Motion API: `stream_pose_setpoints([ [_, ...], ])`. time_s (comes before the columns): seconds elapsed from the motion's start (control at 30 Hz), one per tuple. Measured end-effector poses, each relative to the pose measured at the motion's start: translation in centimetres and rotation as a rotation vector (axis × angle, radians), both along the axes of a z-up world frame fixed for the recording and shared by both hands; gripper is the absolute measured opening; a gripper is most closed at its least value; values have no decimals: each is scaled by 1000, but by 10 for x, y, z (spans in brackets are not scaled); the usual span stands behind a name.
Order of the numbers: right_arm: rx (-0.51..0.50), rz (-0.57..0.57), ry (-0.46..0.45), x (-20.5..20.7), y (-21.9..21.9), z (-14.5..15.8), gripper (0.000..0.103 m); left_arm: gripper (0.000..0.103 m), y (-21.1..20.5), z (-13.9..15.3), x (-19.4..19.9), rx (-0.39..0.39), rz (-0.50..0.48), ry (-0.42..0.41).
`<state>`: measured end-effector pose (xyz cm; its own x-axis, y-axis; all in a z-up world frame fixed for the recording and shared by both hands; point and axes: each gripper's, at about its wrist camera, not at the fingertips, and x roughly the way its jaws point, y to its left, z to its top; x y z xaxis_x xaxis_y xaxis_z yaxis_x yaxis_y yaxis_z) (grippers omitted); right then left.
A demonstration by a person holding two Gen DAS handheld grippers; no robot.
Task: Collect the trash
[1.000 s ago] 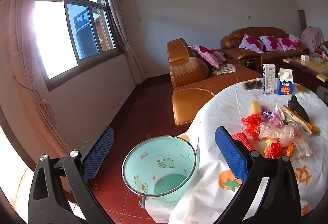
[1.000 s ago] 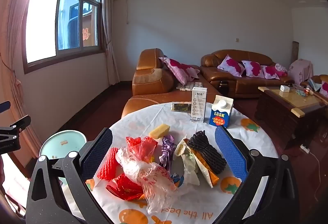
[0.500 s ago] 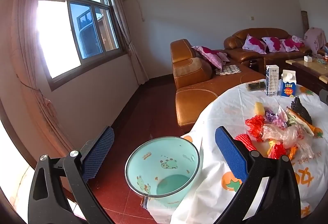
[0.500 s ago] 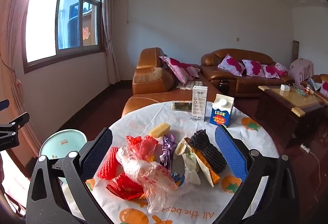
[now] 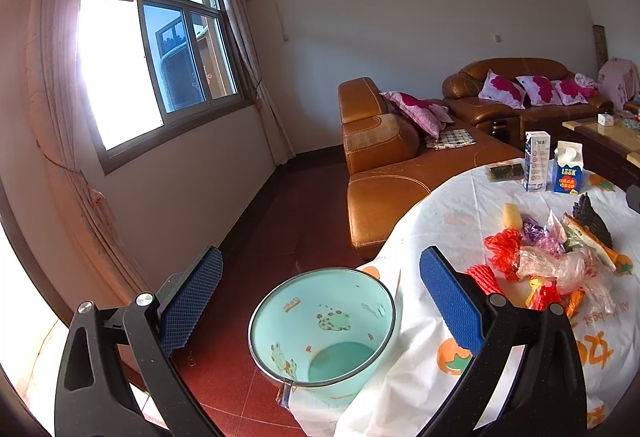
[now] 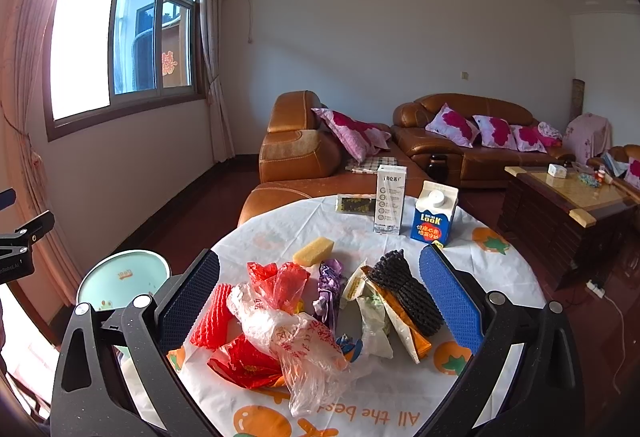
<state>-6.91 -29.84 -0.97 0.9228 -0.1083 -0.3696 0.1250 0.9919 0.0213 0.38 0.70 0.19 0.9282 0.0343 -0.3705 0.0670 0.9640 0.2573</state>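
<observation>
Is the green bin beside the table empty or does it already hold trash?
Empty. The left wrist view looks into the bin and shows its bare bottom, nothing inside.

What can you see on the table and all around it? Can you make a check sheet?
Surface: round table under a white fruit-print cloth.
Job's things: trash pile of bags and wrappers mid-table; teal bin on the floor beside it, looks empty.
Clutter: blue carton, white carton, yellow sponge.
Grippers: left hand-held gripper open above the bin; right hand-held gripper open, framing the pile.
Cables: white cord on floor.
Surroundings: sofas, window.
</observation>
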Motion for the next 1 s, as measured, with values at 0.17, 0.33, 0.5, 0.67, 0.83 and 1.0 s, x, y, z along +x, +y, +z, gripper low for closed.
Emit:
stream_pose_setpoints([
  [0.17, -1, 4, 2, 1, 0, 0, 98, 97, -1, 0, 0, 0, 2, -1],
  [0.33, -1, 6, 4, 2, 1, -1, 98, 97, 2, 1, 1, -3, 5, -2],
  [0.5, -1, 7, 4, 2, 0, -1, 98, 97, 4, 2, 0, -6, 10, -3],
  [0.67, -2, 8, 3, 1, 1, 0, 98, 97, 5, 3, -1, -7, 11, -6],
  [0.83, -3, 9, 4, 1, 1, -1, 98, 97, 6, 2, 2, -8, 13, -3],
  [1.0, -3, 10, 5, 2, 2, -2, 98, 97, 7, 2, 2, -9, 15, -4],
])
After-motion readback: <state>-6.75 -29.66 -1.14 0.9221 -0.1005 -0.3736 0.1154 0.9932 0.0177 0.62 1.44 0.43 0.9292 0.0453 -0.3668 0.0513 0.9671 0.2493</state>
